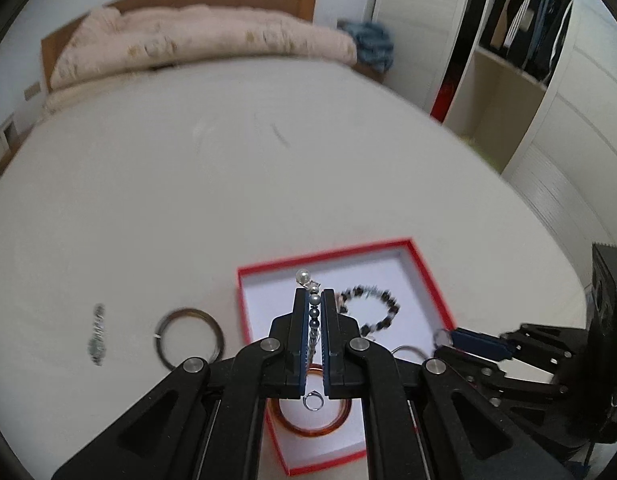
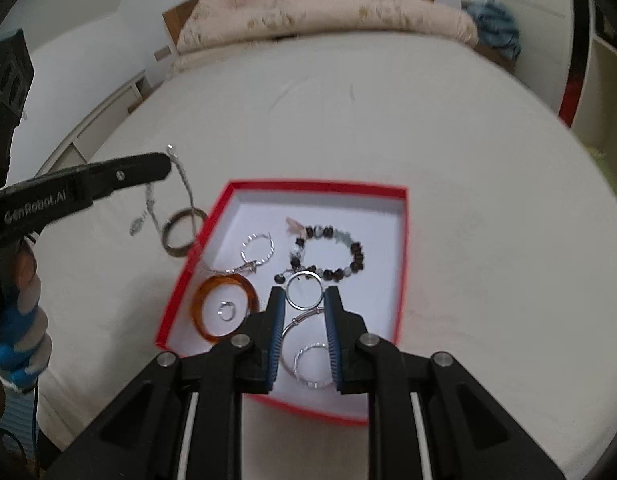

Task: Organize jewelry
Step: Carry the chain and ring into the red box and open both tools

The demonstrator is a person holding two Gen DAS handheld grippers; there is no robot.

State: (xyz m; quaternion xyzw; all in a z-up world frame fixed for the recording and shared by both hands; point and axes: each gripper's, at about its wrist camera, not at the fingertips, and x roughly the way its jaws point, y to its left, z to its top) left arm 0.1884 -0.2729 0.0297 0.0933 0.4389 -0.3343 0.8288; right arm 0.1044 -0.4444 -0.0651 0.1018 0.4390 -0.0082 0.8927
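Observation:
A red-rimmed white box (image 1: 428,276) (image 2: 404,264) lies on the bed. It holds a dark beaded bracelet (image 2: 328,252), an amber bangle (image 2: 224,304) around a small ring (image 2: 227,310), and several silver hoops (image 2: 258,248). My left gripper (image 1: 314,296) is shut on a pearl bead strand (image 1: 314,308) above the box; from the right wrist view the strand (image 2: 184,184) hangs from its tip (image 2: 164,166). My right gripper (image 2: 304,294) is shut on a silver ring (image 2: 304,289) over the box and shows at the left wrist view's right edge (image 1: 444,336).
A dark bangle (image 1: 188,338) (image 2: 182,234) and a small sparkly piece (image 1: 97,334) (image 2: 137,226) lie on the white sheet left of the box. A pillow (image 1: 188,44) and wooden headboard are at the far end. A wardrobe (image 1: 520,40) stands to the right.

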